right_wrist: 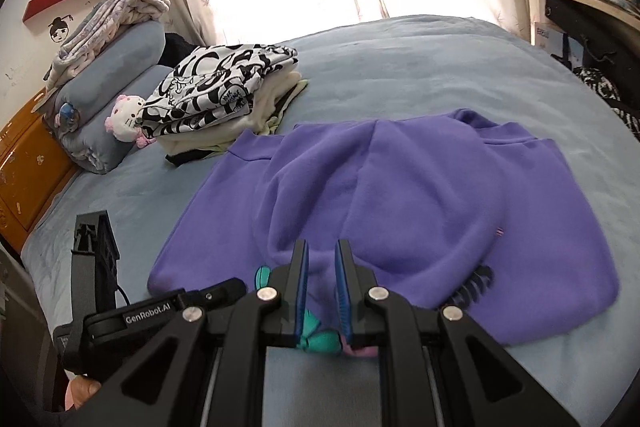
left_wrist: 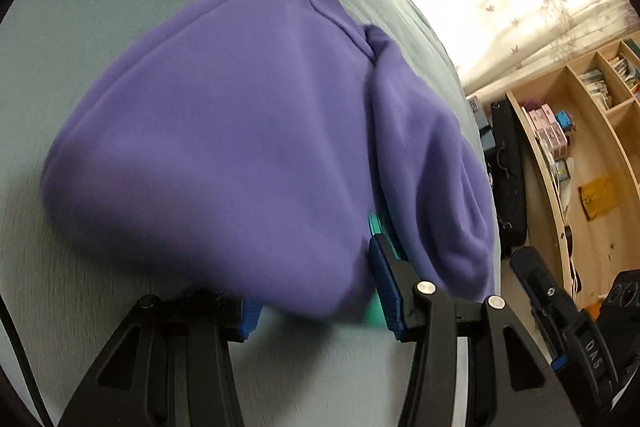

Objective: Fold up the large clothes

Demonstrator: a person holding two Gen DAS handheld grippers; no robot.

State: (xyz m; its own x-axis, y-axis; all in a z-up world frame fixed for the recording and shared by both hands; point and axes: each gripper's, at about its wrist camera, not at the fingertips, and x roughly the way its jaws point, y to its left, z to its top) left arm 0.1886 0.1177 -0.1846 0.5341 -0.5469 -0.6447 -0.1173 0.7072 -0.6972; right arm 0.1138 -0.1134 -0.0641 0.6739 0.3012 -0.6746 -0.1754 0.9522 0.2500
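A purple sweatshirt (right_wrist: 384, 195) lies on the light blue bed, partly folded, with a sleeve laid across its body. A teal and pink print shows under its near edge. In the left wrist view the sweatshirt (left_wrist: 224, 131) fills the middle. My left gripper (left_wrist: 316, 291) is open, its fingers wide apart at the garment's near edge, which lies between them. My right gripper (right_wrist: 322, 267) has its jaws close together with a fold of the purple fabric pinched between the blue pads. The left gripper (right_wrist: 96, 255) also shows at the left of the right wrist view.
A stack of folded clothes (right_wrist: 224, 95) topped with a black and white garment sits behind the sweatshirt. Rolled blue bedding (right_wrist: 108, 95) and a plush cat (right_wrist: 126, 121) lie at the bed's head. Wooden shelves (left_wrist: 576, 147) and a black case (left_wrist: 508, 183) stand beside the bed.
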